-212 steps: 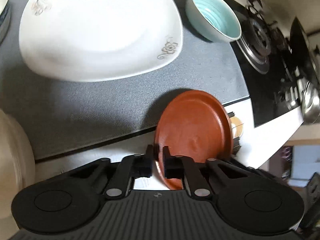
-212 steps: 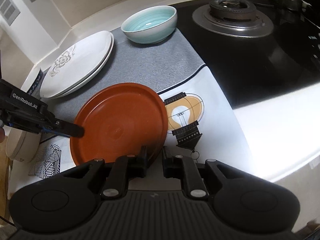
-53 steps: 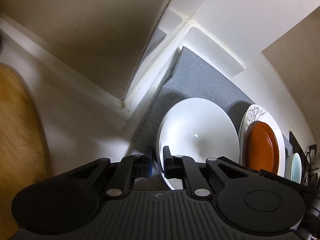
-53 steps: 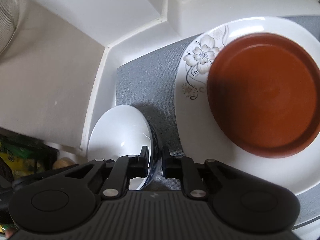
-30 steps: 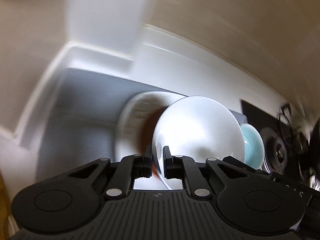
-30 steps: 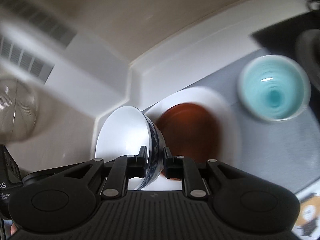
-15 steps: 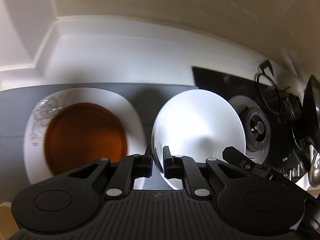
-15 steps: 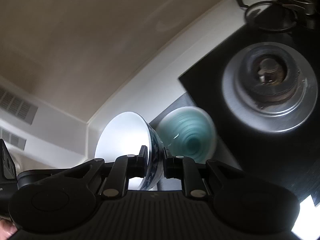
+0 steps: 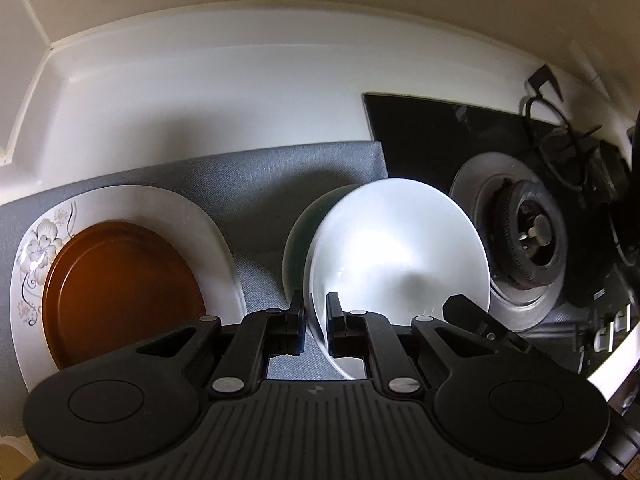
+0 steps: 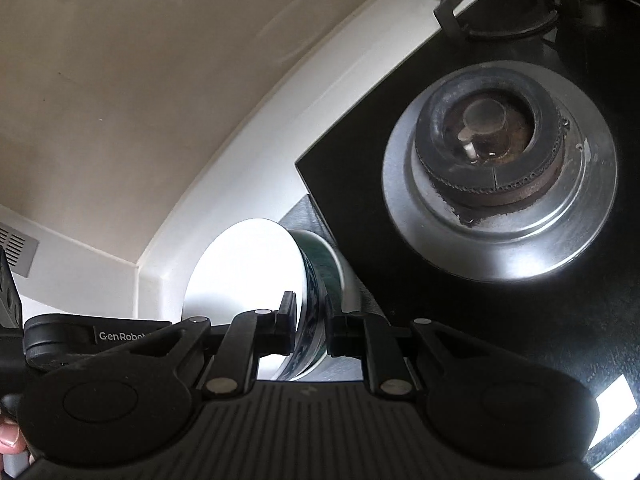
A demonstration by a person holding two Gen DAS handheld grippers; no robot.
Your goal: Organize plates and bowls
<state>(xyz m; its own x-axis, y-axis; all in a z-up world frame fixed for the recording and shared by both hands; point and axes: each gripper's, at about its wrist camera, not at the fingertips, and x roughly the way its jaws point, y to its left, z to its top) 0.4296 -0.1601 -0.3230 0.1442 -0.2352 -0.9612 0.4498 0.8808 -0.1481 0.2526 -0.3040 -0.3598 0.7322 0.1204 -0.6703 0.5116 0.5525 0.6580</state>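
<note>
Left wrist view: both grippers, left and right, pinch the white-inside, blue-patterned bowl by its rim over, perhaps inside, the teal ceramic bowl. Uneven release could chip them.

Home kitchen: black glass gas hob w/ a steel-ringed burner set into a white counter, grey mat beside it w/ a flowered plate & a white bowl.
</note>
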